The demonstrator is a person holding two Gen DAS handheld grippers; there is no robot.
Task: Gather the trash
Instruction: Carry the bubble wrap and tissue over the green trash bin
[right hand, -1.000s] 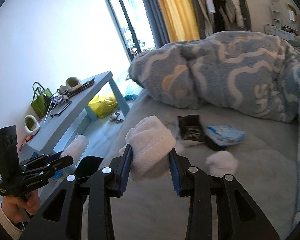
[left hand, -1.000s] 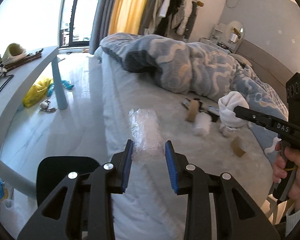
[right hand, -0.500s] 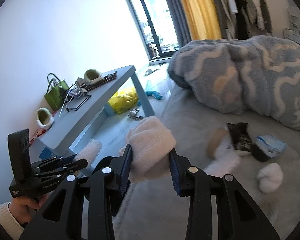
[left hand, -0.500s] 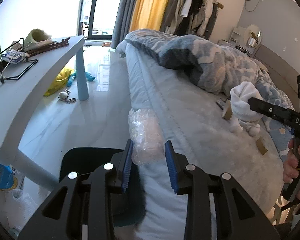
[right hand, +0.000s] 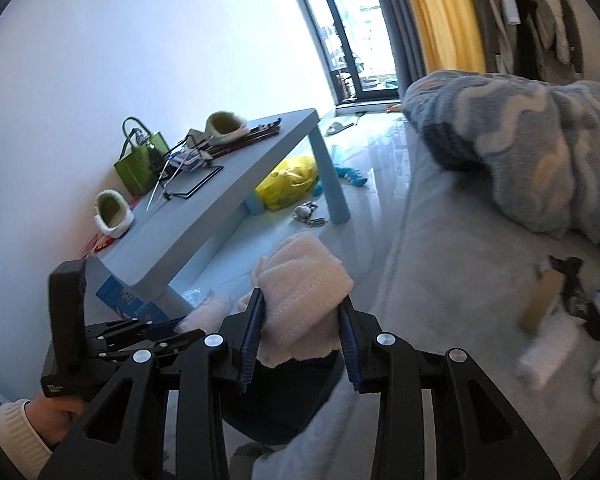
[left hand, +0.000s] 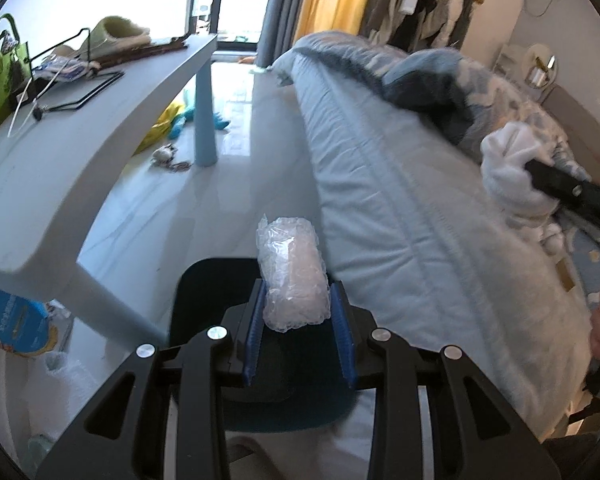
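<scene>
Between the left gripper's (left hand: 299, 320) jaws sits a bubble-wrap wad (left hand: 292, 276).

Your way runs down the bare floor (left hand: 204, 216) between the table (left hand: 100, 128) and the bed (left hand: 400, 200). The dark bin (left hand: 204, 300) sits directly below, with the table leg (left hand: 112, 312) crowding its left.

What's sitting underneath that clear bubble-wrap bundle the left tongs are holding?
Directly below the bubble wrap, held in the left tongs, is a dark bin on the floor beside the bed. The tongs and bundle cover its inside, so its contents cannot be seen.
</scene>
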